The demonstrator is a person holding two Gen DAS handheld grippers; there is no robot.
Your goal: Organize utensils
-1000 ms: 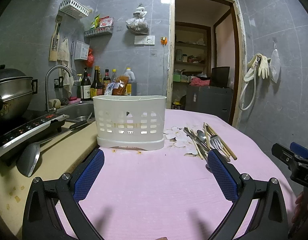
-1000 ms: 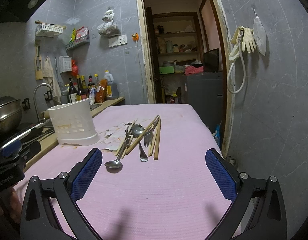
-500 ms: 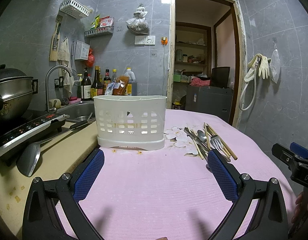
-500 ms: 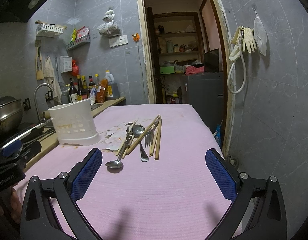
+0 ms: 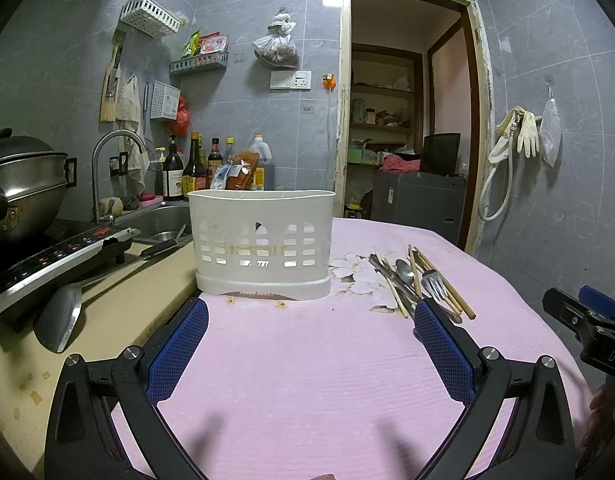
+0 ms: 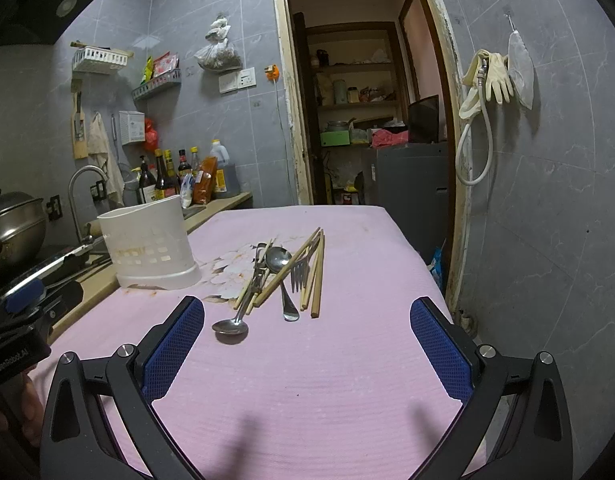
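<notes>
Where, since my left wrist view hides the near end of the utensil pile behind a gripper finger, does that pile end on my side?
Observer: In the right wrist view, one spoon sticks out nearest. Its bowl points toward the grippers and rests on the pink tablecloth.
Operator: Is the right gripper free to take it?
Observer: Yes, the right gripper is open and holds nothing.
Operator: Is anything close beside that bowl?
Observer: The handle end of a second spoon lies to its right, apart from it.
</notes>
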